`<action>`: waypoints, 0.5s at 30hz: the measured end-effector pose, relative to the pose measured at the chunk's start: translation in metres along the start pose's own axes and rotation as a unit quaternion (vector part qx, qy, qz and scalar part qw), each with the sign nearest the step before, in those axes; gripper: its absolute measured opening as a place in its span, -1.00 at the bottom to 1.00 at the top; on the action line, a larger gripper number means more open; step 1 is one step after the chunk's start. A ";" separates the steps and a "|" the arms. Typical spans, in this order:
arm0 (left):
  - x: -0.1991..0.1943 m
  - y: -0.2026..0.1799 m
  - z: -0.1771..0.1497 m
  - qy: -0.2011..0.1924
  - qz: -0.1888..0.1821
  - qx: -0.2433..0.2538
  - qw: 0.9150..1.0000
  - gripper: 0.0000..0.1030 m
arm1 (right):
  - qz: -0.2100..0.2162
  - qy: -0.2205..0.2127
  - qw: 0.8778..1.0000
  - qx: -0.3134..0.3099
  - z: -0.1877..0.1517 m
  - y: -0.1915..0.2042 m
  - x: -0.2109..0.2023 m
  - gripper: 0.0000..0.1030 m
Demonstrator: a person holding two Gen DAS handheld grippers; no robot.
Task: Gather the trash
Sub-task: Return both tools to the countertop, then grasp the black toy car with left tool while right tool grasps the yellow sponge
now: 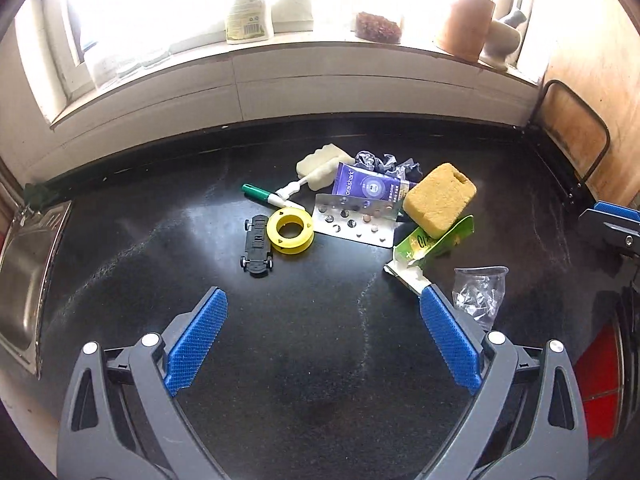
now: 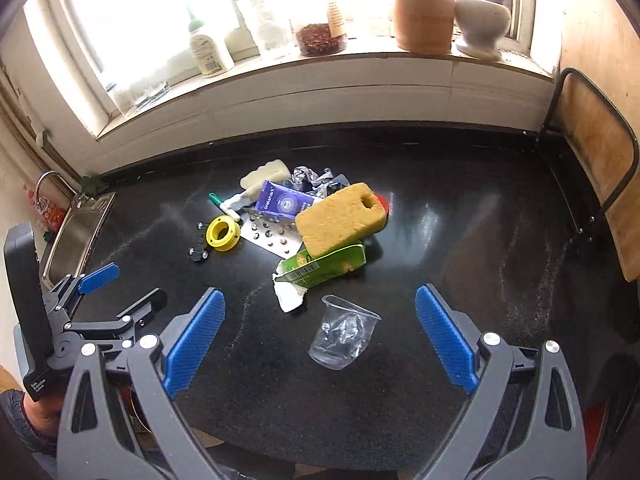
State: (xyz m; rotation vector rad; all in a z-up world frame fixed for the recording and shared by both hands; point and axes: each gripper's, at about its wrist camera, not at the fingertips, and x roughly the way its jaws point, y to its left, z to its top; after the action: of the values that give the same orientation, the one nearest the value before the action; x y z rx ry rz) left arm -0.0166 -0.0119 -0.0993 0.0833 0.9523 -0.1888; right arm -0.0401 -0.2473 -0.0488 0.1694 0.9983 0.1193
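A pile of items lies on the black counter (image 1: 304,360). It holds a clear plastic cup (image 2: 342,338) on its side, a torn green carton (image 2: 320,270), a yellow sponge (image 2: 340,218), a purple box (image 2: 282,204), a blister pack (image 2: 270,236), crumpled foil (image 2: 316,178), a yellow tape reel (image 2: 221,233), a toy car chassis (image 1: 257,247) and a green marker (image 1: 264,196). My right gripper (image 2: 320,304) is open, with the cup lying between its blue fingers. My left gripper (image 1: 324,304) is open and empty, short of the pile; it also shows in the right wrist view (image 2: 120,288).
A steel sink (image 1: 24,276) is at the left edge. A windowsill at the back holds a bottle (image 2: 208,50), jars, a wooden pot (image 2: 424,8) and a mortar (image 2: 480,26). A board in a metal frame (image 2: 596,184) stands at the right. Something red (image 1: 600,388) sits below the counter's right edge.
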 end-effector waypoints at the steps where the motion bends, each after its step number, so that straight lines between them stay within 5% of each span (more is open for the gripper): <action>1: 0.000 0.000 0.000 0.002 0.000 0.000 1.000 0.83 | -0.001 0.000 1.000 0.001 -0.001 -0.003 0.000 0.81; 15: 0.050 0.056 -0.002 0.034 0.044 -0.009 0.998 0.83 | 0.001 0.023 0.999 -0.022 0.024 0.012 0.043 0.81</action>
State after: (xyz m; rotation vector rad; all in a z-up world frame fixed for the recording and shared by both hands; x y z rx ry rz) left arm 0.0210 0.0374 -0.1417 0.1155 1.0149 -0.0964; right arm 0.0032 -0.2302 -0.0696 0.1268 1.0403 0.1474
